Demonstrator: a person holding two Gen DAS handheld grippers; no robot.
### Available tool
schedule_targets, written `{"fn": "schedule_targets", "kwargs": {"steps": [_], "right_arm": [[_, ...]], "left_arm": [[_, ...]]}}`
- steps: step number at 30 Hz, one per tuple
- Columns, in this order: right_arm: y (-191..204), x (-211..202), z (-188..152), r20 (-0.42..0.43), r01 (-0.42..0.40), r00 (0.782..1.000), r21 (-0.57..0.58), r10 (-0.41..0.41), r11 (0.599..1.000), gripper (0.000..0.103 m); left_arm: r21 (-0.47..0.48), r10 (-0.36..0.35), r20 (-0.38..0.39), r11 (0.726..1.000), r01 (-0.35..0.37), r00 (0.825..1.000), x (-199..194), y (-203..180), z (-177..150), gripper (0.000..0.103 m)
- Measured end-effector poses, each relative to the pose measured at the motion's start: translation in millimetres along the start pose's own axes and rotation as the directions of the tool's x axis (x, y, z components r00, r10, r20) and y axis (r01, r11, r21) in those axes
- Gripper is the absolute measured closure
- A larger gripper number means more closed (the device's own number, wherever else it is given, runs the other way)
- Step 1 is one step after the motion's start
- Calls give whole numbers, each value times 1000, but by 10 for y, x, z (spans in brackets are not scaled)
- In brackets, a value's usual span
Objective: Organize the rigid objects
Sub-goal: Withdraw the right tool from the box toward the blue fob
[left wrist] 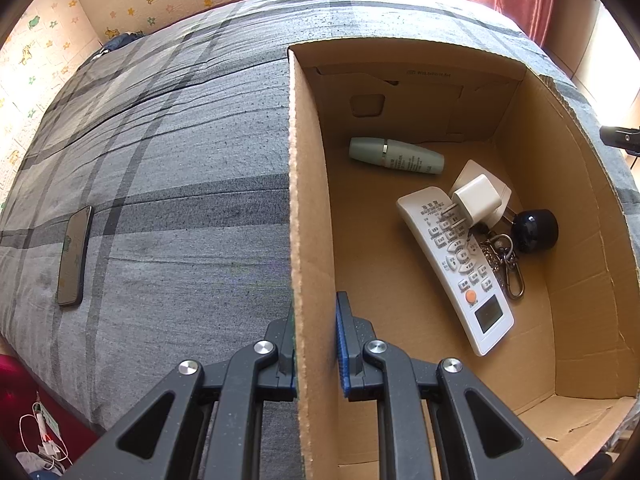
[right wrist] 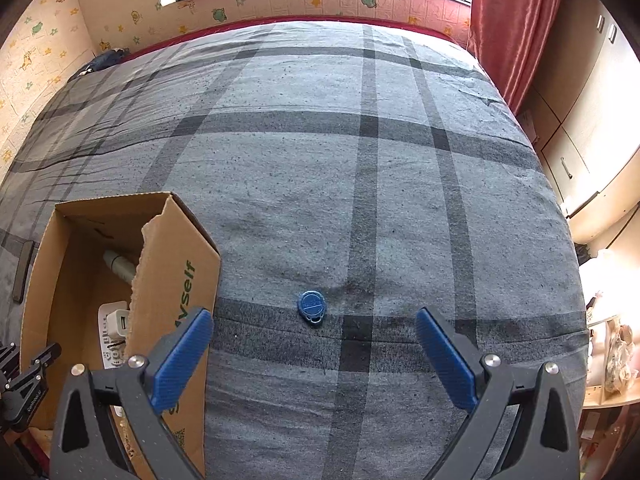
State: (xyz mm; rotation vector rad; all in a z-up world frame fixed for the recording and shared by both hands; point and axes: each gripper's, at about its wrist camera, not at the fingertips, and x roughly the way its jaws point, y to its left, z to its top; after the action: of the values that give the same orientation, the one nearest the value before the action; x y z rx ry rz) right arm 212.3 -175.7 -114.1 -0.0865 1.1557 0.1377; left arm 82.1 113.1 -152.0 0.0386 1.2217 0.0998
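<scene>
Holding the near stretch of the cardboard box (left wrist: 312,240) wall, our left gripper (left wrist: 316,344) was clenched on it, one pad outside, one inside. Our right gripper (right wrist: 314,354) hung released, its jaws spread wide, and just beyond their tips, centred between them, lay the small blue tag (right wrist: 311,306) on the bed (right wrist: 400,200), near its front edge and to the right of the box. Its short loop pointed back toward us. We judged the right hand far nearer it. Farther left, beside the box, lay a phone (left wrist: 74,256).
</scene>
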Motion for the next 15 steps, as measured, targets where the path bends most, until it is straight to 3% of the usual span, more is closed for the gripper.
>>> {"fn": "schedule_targets", "kwargs": {"steps": [15], "right_arm": [[-78, 807, 8, -117, -16, 993, 47, 21, 999, 2]], "left_arm": [[-4, -2, 1, 1000, 2, 1000, -1, 10, -6, 87]]}}
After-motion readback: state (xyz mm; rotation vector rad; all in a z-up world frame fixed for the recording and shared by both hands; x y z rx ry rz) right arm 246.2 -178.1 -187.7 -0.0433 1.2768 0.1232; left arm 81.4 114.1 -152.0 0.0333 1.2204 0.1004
